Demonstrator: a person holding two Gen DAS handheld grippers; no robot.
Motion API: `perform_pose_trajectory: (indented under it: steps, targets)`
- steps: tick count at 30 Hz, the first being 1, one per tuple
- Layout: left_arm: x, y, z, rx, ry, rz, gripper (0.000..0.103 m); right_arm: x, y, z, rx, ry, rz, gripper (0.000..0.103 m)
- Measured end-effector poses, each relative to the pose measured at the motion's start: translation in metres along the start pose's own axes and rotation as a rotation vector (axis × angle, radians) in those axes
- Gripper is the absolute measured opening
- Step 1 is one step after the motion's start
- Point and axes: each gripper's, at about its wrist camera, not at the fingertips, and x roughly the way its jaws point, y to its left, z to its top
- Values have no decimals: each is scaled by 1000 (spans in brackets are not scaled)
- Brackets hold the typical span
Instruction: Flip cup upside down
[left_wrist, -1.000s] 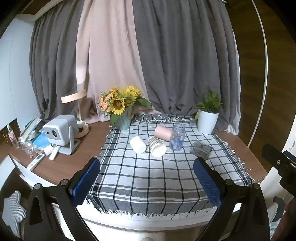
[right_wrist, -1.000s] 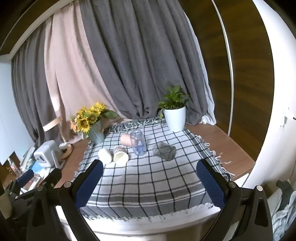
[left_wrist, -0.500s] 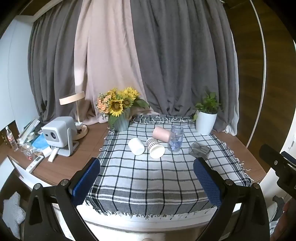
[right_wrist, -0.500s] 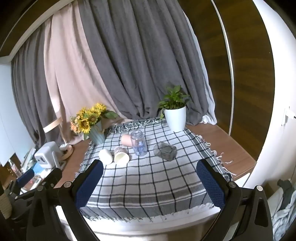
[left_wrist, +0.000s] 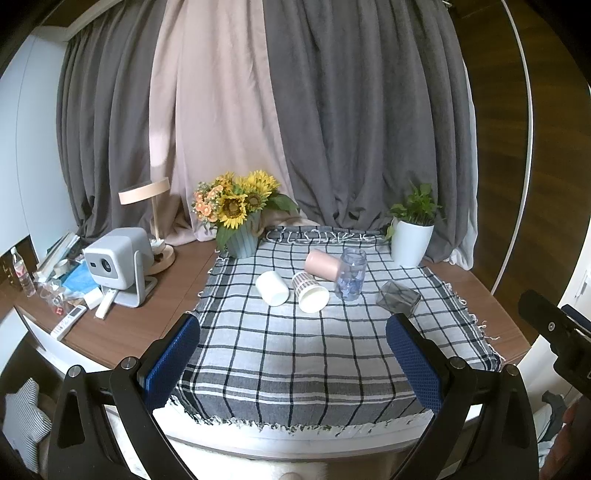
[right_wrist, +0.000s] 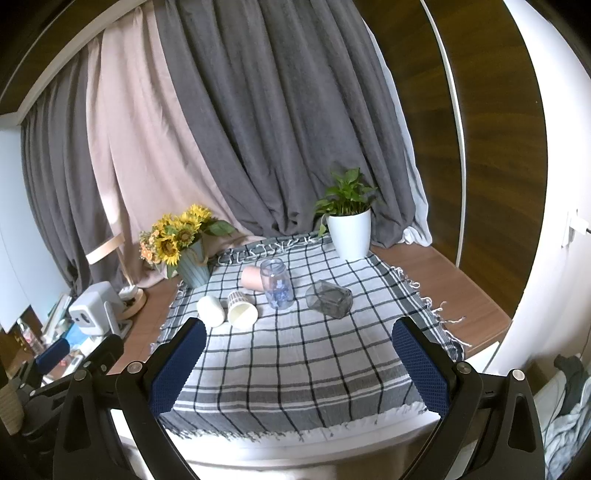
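Three cups lie on their sides on a checked cloth (left_wrist: 295, 350): a white cup (left_wrist: 272, 288), a striped cup (left_wrist: 310, 292) with its mouth toward me, and a pink cup (left_wrist: 322, 263) behind them. A clear glass jar (left_wrist: 351, 274) stands upright beside the pink cup. A dark glass cup (left_wrist: 398, 297) lies tipped at the right. The same cups show in the right wrist view: white (right_wrist: 210, 311), striped (right_wrist: 242, 309), pink (right_wrist: 251, 277), jar (right_wrist: 277, 283), dark glass (right_wrist: 329, 298). My left gripper (left_wrist: 293, 367) and right gripper (right_wrist: 301, 363) are open and empty, back at the cloth's near edge.
A sunflower vase (left_wrist: 240, 218) and a white plant pot (left_wrist: 410, 240) stand at the back of the cloth. A projector (left_wrist: 116, 260), a lamp (left_wrist: 147, 206) and small clutter sit on the wooden desk at the left. Curtains hang behind.
Both views shifted slightly; the table sits a little farther and lower in the left wrist view. Nothing on the cloth moved. Both grippers stay open.
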Motion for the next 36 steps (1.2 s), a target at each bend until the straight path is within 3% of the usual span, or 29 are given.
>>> perform_pose_trajectory:
  steps: [36]
  targets:
    - [0, 7, -2, -4, 5, -2, 103, 3, 0, -2, 2, 7, 0, 101]
